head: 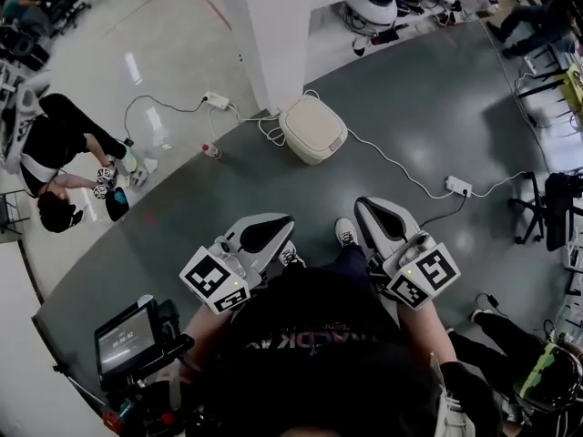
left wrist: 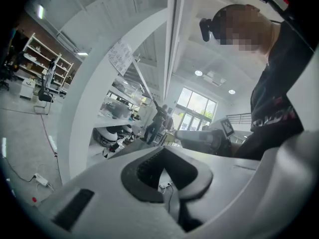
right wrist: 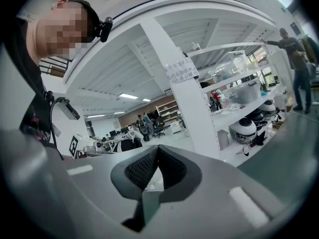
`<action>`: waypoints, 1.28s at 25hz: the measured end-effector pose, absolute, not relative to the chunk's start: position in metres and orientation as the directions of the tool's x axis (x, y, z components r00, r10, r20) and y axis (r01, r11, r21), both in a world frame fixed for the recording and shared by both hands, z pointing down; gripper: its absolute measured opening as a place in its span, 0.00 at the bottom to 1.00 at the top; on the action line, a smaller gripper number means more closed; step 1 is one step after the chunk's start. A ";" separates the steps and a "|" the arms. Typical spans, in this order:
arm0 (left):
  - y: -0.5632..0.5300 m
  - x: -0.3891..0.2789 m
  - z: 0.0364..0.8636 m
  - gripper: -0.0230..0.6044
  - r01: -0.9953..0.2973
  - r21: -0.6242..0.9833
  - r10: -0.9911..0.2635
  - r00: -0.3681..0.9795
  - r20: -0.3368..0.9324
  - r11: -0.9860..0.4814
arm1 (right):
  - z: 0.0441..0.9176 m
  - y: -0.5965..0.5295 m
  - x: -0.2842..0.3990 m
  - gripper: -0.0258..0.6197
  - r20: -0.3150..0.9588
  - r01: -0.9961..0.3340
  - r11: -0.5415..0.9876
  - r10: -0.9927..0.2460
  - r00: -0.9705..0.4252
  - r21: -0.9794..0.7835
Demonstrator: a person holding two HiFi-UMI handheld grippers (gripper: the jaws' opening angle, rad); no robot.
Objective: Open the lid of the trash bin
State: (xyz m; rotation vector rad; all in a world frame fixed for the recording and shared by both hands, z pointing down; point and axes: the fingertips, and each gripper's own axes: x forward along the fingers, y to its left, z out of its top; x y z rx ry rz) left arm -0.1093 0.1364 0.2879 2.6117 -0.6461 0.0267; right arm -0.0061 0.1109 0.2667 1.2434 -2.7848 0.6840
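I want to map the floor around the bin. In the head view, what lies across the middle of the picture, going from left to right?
crouching person → white trash bin → white power strip → black chair

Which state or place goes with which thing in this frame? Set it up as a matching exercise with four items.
Things:
1. trash bin
2. right claw
3. right-hand power strip
4. crouching person

Places or states:
A. shut, nothing between the jaws
B. at the left edge of the head view
C. lid down
D. lying to the right of the bin

Pairs: 1-C, 2-A, 3-D, 4-B
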 end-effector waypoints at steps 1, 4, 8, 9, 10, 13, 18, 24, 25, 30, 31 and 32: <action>0.138 -0.111 0.290 0.04 -0.439 0.408 -0.425 0.896 0.132 -0.800 | 0.268 0.112 -0.008 0.05 0.188 -0.718 0.581 -0.712 -0.677 -0.383; 0.143 -0.115 0.295 0.04 -0.416 0.381 -0.386 0.909 0.156 -0.826 | 0.269 0.113 -0.014 0.05 0.186 -0.731 0.564 -0.728 -0.659 -0.383; 0.152 -0.118 0.301 0.04 -0.406 0.351 -0.361 0.913 0.188 -0.844 | 0.272 0.118 -0.017 0.05 0.185 -0.740 0.552 -0.739 -0.648 -0.385; 0.153 -0.117 0.302 0.04 -0.406 0.350 -0.360 0.913 0.191 -0.844 | 0.273 0.117 -0.015 0.05 0.186 -0.742 0.549 -0.741 -0.645 -0.384; 0.154 -0.116 0.303 0.04 -0.406 0.350 -0.359 0.913 0.193 -0.844 | 0.274 0.115 -0.012 0.05 0.186 -0.745 0.548 -0.743 -0.642 -0.381; 0.153 -0.110 0.305 0.04 -0.411 0.340 -0.359 0.910 0.206 -0.846 | 0.276 0.105 -0.002 0.05 0.186 -0.747 0.552 -0.744 -0.642 -0.371; 0.139 -0.090 0.312 0.04 -0.442 0.342 -0.390 0.896 0.211 -0.829 | 0.290 0.078 0.021 0.05 0.198 -0.738 0.569 -0.727 -0.657 -0.363; 0.114 -0.055 0.324 0.04 -0.461 0.352 -0.400 0.886 0.235 -0.815 | 0.332 0.021 0.058 0.05 0.245 -0.731 0.577 -0.698 -0.673 -0.365; 0.110 -0.049 0.327 0.04 -0.459 0.357 -0.396 0.887 0.240 -0.813 | 0.342 0.010 0.064 0.05 0.256 -0.733 0.572 -0.696 -0.671 -0.368; 0.079 -0.020 0.349 0.04 -0.445 0.380 -0.381 0.894 0.235 -0.811 | 0.399 -0.042 0.085 0.07 0.302 -0.743 0.551 -0.685 -0.663 -0.381; 0.070 -0.013 0.355 0.04 -0.443 0.372 -0.379 0.895 0.235 -0.816 | 0.412 -0.052 0.090 0.08 0.308 -0.744 0.544 -0.684 -0.661 -0.388; 0.062 -0.006 0.362 0.04 -0.440 0.364 -0.376 0.896 0.237 -0.821 | 0.427 -0.062 0.095 0.08 0.314 -0.745 0.537 -0.683 -0.660 -0.397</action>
